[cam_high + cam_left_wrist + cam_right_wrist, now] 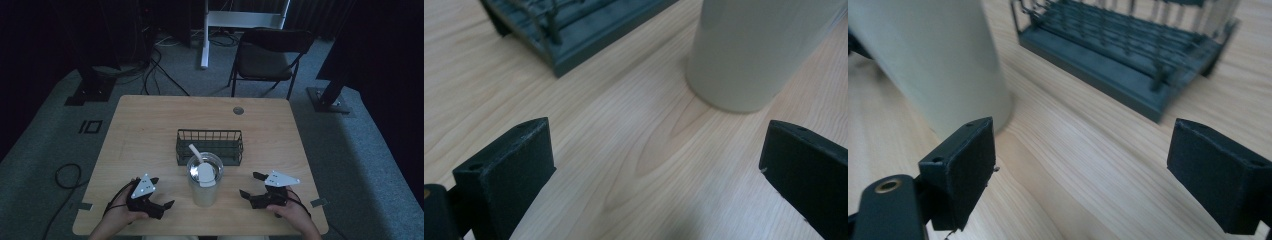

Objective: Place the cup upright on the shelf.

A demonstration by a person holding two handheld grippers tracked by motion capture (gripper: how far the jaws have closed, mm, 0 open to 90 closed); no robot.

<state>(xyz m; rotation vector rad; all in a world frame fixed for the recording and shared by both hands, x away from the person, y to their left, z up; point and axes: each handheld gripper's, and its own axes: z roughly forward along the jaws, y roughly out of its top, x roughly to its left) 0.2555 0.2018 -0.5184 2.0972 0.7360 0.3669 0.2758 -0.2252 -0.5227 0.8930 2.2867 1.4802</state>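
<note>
Left claw (159, 194): you hold it low over the table, just left of the cup; its jaws stand wide apart and hold nothing.
Right claw (251, 185): you hold it on the other side of the cup, a little further from it; its jaws are also wide apart and empty.
Cup (204, 181): a tall pale tumbler, upright on the table (145, 125) between your two claws, near the front edge. Neither claw touches it.
Inside the cup: a white utensil (202, 167) leans in it, handle toward the back left; it is perhaps a spoon or a small scoop, the high view is too dim to be sure.
Basket (210, 145): a dark wire basket just behind the cup, apart from it, and it looks empty.
Step in hand: I judge this is the approach, before any grasp.
Next move: bring one claw in to steady the cup wall, and lift the other above the rim to take the utensil handle, probably for the basket.
Hard to see: both gripper views cut off the cup's top, so the rim and utensil are out of frame there.
</note>
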